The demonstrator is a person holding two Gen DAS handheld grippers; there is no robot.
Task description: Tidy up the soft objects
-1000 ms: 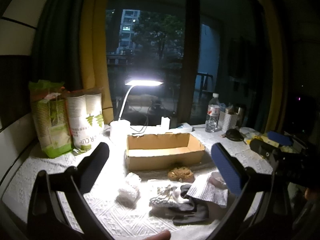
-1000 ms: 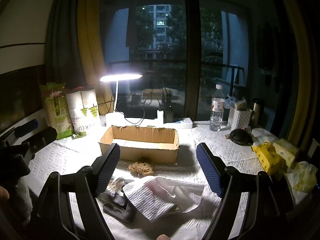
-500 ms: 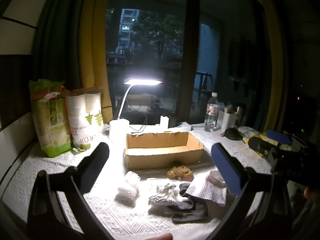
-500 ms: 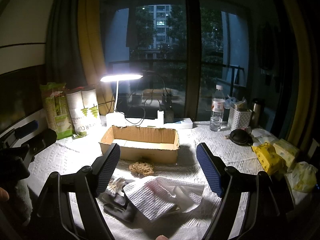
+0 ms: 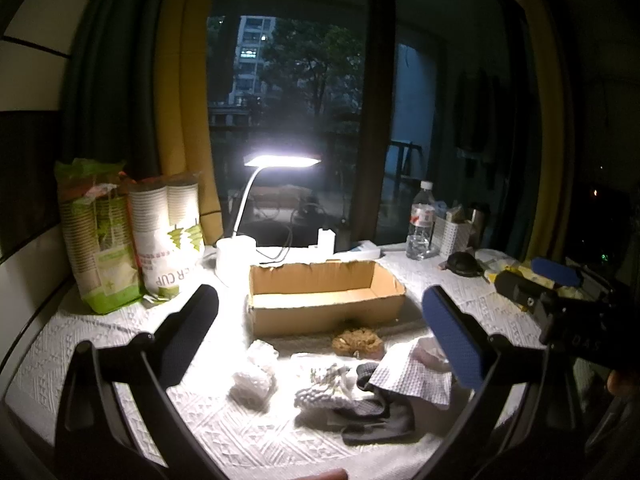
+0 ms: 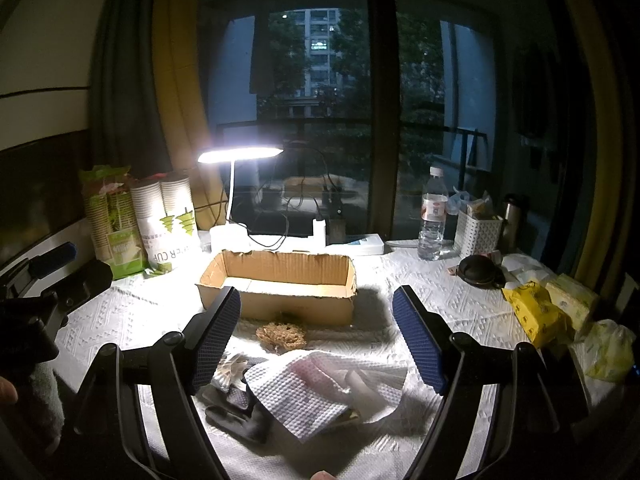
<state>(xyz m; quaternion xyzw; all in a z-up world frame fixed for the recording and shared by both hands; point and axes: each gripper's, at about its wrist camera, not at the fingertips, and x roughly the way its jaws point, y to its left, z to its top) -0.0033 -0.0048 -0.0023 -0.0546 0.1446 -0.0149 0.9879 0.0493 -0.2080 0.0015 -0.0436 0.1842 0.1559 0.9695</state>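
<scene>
An open cardboard box (image 5: pixel 324 300) (image 6: pixel 280 284) stands mid-table, empty as far as I can see. In front of it lie a tan fibrous scrubber (image 5: pixel 357 342) (image 6: pixel 281 335), a crumpled clear plastic wad (image 5: pixel 256 376), a grey knitted piece (image 5: pixel 320 390), a dark grey cloth (image 5: pixel 380 420) (image 6: pixel 236 412) and a white waffle cloth (image 5: pixel 412 374) (image 6: pixel 312 388). My left gripper (image 5: pixel 320 340) is open and empty above this pile. My right gripper (image 6: pixel 316 344) is open and empty over the waffle cloth.
A lit desk lamp (image 5: pixel 280 160) stands behind the box. Paper-cup sleeves (image 5: pixel 128 236) stand at the left. A water bottle (image 6: pixel 434 220), a white basket (image 6: pixel 478 234) and yellow packets (image 6: pixel 536 312) sit at the right. A white patterned cloth (image 5: pixel 80 340) covers the table.
Both views shift only slightly; the left gripper has drifted a little. Nothing on the table has moved, and both grippers stay open.
</scene>
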